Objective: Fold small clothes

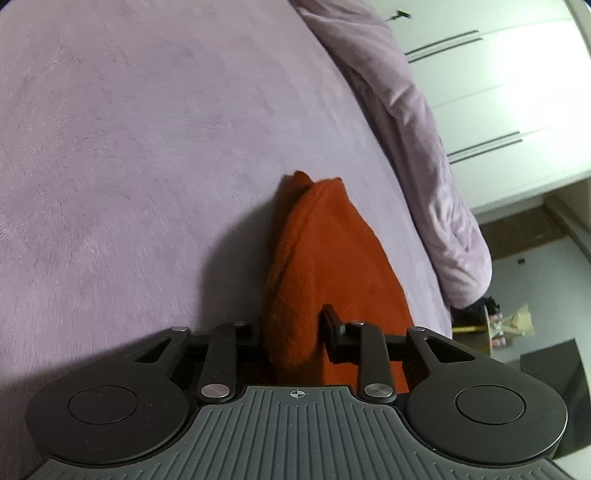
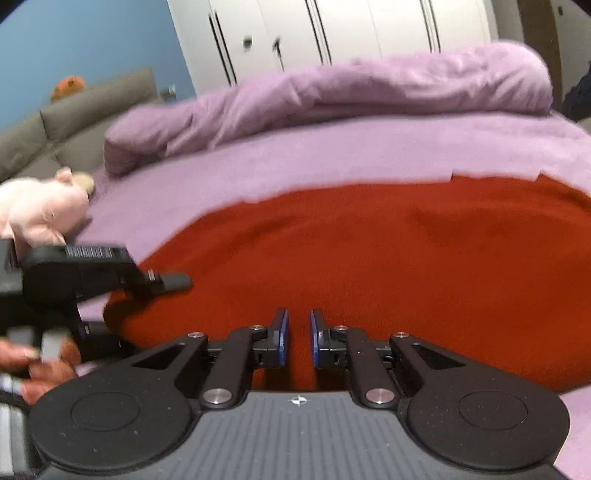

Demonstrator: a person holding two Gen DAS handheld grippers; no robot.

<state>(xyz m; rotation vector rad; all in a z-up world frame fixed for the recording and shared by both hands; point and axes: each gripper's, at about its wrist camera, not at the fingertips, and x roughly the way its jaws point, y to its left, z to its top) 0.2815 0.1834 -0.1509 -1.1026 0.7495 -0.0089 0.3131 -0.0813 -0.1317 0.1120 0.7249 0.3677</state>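
Note:
A rust-red cloth (image 2: 369,251) lies spread on the lilac bed cover (image 2: 332,155). In the left wrist view the same red cloth (image 1: 325,258) bunches up between my left gripper's (image 1: 295,332) fingers, which are shut on its edge. My right gripper (image 2: 298,338) hovers low over the near edge of the cloth, its blue-padded fingers (image 2: 282,332) a narrow gap apart with red cloth showing behind the gap. The left gripper (image 2: 162,282) shows in the right wrist view at the cloth's left edge, held by a hand (image 2: 44,365).
A rumpled lilac duvet (image 2: 351,88) lies along the far side of the bed. A pink plush pig (image 2: 40,210) sits at the left. A grey sofa (image 2: 74,107) and white wardrobes (image 2: 332,29) stand behind. The bed edge and floor clutter (image 1: 509,325) lie to the right.

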